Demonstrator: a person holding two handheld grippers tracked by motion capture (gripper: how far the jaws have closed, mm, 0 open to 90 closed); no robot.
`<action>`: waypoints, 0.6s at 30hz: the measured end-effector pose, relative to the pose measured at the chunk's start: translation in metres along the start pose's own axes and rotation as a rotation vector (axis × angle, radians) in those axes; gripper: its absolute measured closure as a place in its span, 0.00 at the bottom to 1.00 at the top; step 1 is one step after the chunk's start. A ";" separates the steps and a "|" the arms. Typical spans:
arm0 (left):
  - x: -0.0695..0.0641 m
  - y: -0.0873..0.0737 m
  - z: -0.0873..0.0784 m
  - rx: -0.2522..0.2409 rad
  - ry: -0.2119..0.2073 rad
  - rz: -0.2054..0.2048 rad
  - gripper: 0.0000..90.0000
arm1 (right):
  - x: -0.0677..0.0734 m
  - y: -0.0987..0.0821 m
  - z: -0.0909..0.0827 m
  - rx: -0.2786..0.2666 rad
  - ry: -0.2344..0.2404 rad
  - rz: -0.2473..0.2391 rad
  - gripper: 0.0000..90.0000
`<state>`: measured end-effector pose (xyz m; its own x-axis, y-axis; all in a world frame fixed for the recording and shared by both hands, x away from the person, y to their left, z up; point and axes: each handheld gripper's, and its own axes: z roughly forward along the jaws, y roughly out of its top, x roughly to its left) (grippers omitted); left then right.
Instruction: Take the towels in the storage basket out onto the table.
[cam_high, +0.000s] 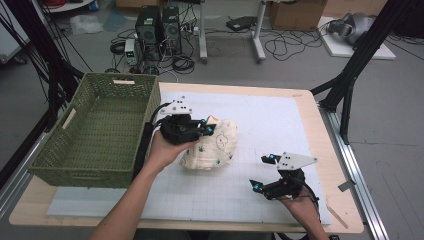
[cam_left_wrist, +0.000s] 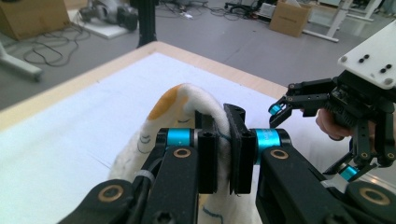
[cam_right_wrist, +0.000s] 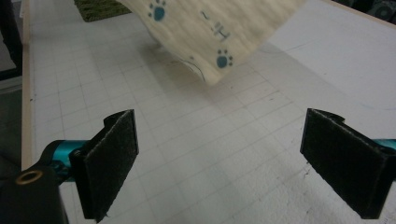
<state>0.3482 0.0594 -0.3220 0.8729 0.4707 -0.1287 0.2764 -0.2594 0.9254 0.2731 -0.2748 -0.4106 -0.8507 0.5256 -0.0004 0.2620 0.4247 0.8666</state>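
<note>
Cloth (cam_high: 212, 145) sits just left of the mat's middle, a cream piece printed with blue paw marks and an orange patch, bunched into a soft heap on the white gridded mat (cam_high: 280, 125). My left gripper (cam_high: 206, 129) is on it from the nine o'clock side, and in the left gripper view the pads (cam_left_wrist: 243, 140) are nearly together with a fold of the fabric pinched between them — a thin bite near the top ridge of the heap.

My right gripper (cam_high: 263, 172) waits at about five o'clock from the cloth, well apart from it, jaws spread wide with nothing between them; in the right gripper view the pads (cam_right_wrist: 112, 161) frame bare mat while a corner of the cloth (cam_right_wrist: 210, 32) hangs at twelve o'clock.

Doing this step well, as I judge it: keep the pinch firm, since the bite is shallow and a single fold could slip out. Lift straight and slowly so the rest peels off the mat rather than dragging. If the green woven basket (cam_high: 100, 132) at nine o'clock is where it goes, I'd clear its rim before swinging across — a trailing corner could catch the weave.

Writing: a few small dark letters sit among the paw prints in the right gripper view, too blurred for me to read. No brand or label is legible anywhere else.
</note>
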 end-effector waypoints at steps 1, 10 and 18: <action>0.001 -0.003 0.004 0.011 0.003 -0.006 0.92 | 0.000 0.000 0.001 0.002 0.000 -0.006 0.12; 0.011 -0.021 0.031 0.055 0.040 -0.042 0.85 | 0.000 0.000 0.004 0.003 0.008 -0.001 0.12; 0.017 -0.029 0.038 0.095 0.079 -0.065 0.66 | -0.005 0.000 0.012 0.011 0.027 0.012 0.19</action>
<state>0.3706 0.0433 -0.3644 0.8185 0.5530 -0.1554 0.3713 -0.3028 0.8778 0.2832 -0.2684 -0.4164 -0.8592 0.5111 0.0237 0.2773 0.4263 0.8610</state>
